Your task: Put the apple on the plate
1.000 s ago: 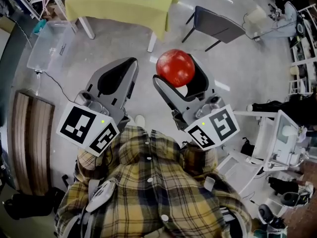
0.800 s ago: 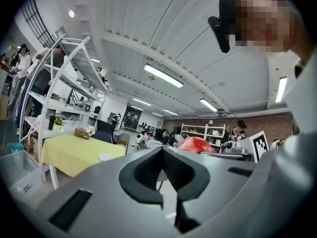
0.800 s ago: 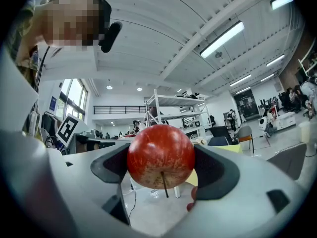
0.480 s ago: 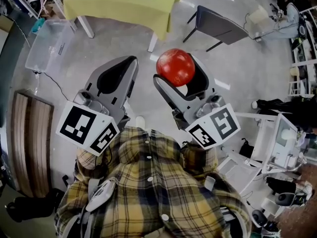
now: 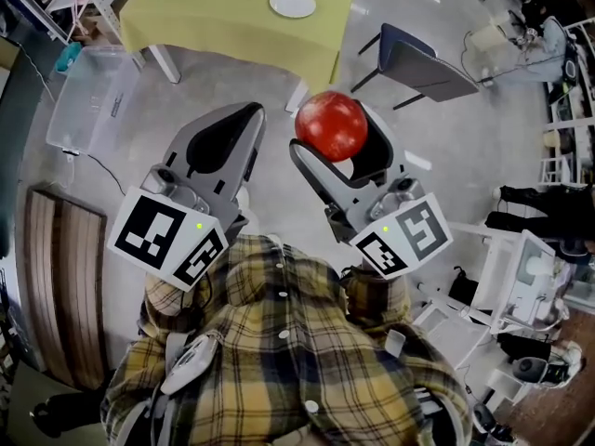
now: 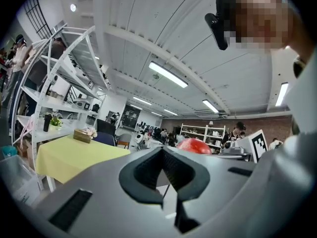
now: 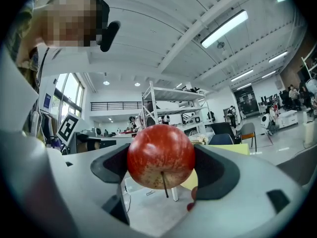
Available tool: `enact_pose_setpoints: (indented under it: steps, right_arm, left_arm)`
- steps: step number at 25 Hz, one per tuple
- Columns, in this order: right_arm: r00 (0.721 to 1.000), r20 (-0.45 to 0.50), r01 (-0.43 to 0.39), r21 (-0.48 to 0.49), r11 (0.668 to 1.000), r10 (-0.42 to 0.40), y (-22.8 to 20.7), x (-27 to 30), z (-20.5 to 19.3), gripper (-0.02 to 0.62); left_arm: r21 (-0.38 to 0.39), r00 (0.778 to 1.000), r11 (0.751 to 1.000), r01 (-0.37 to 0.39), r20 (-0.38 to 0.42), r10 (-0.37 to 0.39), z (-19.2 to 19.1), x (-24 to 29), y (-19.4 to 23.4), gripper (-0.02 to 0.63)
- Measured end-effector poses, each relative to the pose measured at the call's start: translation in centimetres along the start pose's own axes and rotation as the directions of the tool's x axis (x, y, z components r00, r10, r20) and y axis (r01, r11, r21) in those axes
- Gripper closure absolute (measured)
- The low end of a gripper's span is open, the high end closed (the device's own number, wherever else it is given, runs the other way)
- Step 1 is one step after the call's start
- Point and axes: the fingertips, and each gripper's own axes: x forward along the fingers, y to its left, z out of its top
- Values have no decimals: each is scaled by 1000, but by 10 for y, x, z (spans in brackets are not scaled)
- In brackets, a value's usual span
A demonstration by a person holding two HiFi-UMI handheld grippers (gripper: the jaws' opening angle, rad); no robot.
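Right gripper [image 5: 337, 142] is clamped on the shiny red apple [image 7: 161, 155], one jaw on each side, with the stem poking toward the camera. It's held up over the grey concrete floor [image 5: 279, 184], well apart from the small round white plate [image 5: 292, 2]. The plate sits on the yellow-clothed tabletop [image 5: 214, 7], near its right-hand edge in the head view, on the side toward the dark grey chair [image 5: 423, 63]. Left gripper [image 5: 244, 119] has its jaw tips pressed together with nothing between them, just beside the right one.
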Motion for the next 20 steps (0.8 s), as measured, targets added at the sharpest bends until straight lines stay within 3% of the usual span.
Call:
enact_pose_setpoints:
  steps: [7,20]
  right_arm:
    - [1000,-16,15,8,1000,-15,-4,72,0,215]
    - [995,-66,84,42,996,-81,-27,120,-11,215]
  left_arm:
    - [2,999,1000,25,-25,-25,14,12,66,600]
    - [-31,994,997,66,-82,-68,8,37,118,600]
